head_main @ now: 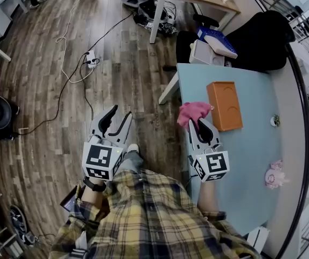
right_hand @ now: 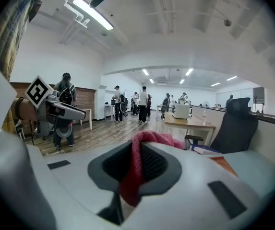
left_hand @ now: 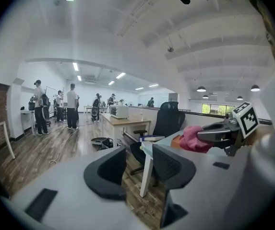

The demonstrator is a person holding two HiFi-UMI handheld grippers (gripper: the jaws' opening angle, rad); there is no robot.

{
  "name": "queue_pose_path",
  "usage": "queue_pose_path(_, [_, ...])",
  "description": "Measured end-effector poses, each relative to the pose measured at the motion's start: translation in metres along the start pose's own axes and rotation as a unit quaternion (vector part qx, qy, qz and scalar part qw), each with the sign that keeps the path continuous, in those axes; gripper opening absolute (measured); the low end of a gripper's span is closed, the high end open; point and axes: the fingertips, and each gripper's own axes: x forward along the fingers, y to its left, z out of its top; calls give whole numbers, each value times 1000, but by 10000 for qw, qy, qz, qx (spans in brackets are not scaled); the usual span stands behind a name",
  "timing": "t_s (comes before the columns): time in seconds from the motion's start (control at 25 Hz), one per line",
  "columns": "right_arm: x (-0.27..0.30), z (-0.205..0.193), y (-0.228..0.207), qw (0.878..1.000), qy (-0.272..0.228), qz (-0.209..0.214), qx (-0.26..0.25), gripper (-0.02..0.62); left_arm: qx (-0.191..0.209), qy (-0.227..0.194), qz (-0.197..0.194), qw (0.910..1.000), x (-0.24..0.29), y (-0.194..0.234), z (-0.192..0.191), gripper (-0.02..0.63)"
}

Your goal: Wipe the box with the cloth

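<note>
An orange box (head_main: 225,104) lies flat on the pale blue table (head_main: 251,161), toward its far left part. My right gripper (head_main: 200,125) is shut on a pink cloth (head_main: 193,112), which bunches out past its tips just left of the box, at the table's left edge. In the right gripper view the cloth (right_hand: 136,166) is pinched between the dark pads. My left gripper (head_main: 116,116) hangs over the wooden floor, left of the table, its jaws open with nothing between them. The left gripper view shows the cloth (left_hand: 195,139) and a sliver of the box (left_hand: 175,140).
A small pink object (head_main: 275,175) and a small round item (head_main: 274,121) sit near the table's right edge. A black chair (head_main: 262,34) and a white box (head_main: 207,53) stand beyond the far end. Cables (head_main: 70,63) trail over the floor. People stand far off (left_hand: 72,107).
</note>
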Motion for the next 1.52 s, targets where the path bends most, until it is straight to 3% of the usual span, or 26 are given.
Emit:
queue_pose_path(0.36, [34, -5, -3, 9987, 286, -400, 149, 46, -85, 138, -207, 9997, 22, 44, -5, 190])
queue_pose_path(0.72, [58, -8, -32, 9965, 475, -683, 107, 46, -224, 226, -454, 9985, 71, 55, -7, 195])
queue_pose_path(0.92, [85, -12, -74, 9953, 475, -808, 231, 46, -102, 183, -630, 9978, 128, 53, 10, 195])
queue_pose_path(1.16, [121, 9, -150, 9925, 277, -1141, 338, 46, 180, 69, -962, 9952, 217, 45, 60, 195])
queue_pose_path(1.36, [118, 20, -218, 9840, 173, -1686, 544, 46, 439, 72, -1383, 9894, 291, 20, 101, 195])
queue_pose_path(1.52, [97, 13, -260, 9698, 107, -2271, 884, 46, 634, 141, -1860, 9804, 339, -11, 119, 193])
